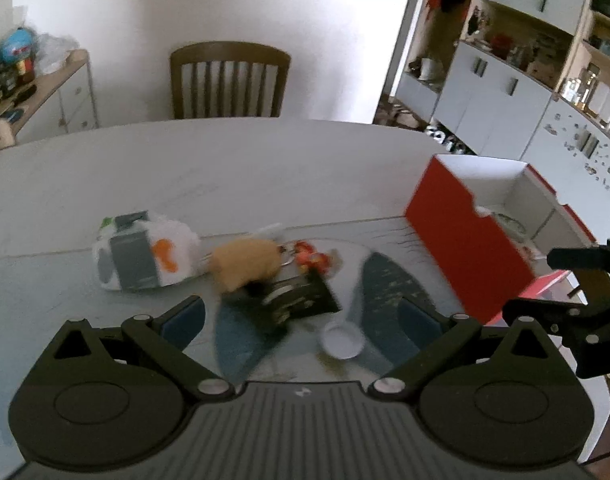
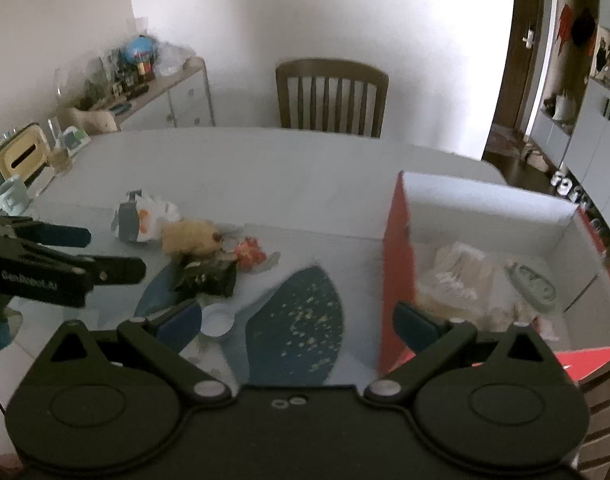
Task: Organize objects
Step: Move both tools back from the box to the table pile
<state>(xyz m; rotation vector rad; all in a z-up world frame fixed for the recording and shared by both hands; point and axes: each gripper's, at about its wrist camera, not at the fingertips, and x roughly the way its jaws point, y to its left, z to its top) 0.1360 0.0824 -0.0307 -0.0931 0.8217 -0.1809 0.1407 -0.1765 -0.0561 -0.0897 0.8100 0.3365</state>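
Observation:
A small heap lies on the white table (image 1: 265, 168): a white pack with a grey band (image 1: 141, 256), a tan plush (image 1: 245, 264), an orange trinket (image 1: 313, 260), a black object (image 1: 297, 300) and a white cap (image 1: 342, 340). They rest by two blue leaf-shaped mats (image 1: 393, 292). My left gripper (image 1: 301, 316) hangs open just above the black object, gripping nothing. My right gripper (image 2: 299, 320) is open over a blue mat (image 2: 301, 312), beside the red box (image 2: 397, 260). The box holds white packets (image 2: 457, 276) and a grey-green item (image 2: 533, 284). Each gripper shows in the other's view, the right gripper (image 1: 531, 285) and the left gripper (image 2: 101, 254).
A wooden chair (image 2: 331, 96) stands at the table's far side. A cluttered sideboard (image 2: 145, 80) runs along the left wall, with a mug (image 2: 11, 196) and a yellow container (image 2: 21, 156) near the table's left edge. White cabinets (image 1: 505, 92) fill the right.

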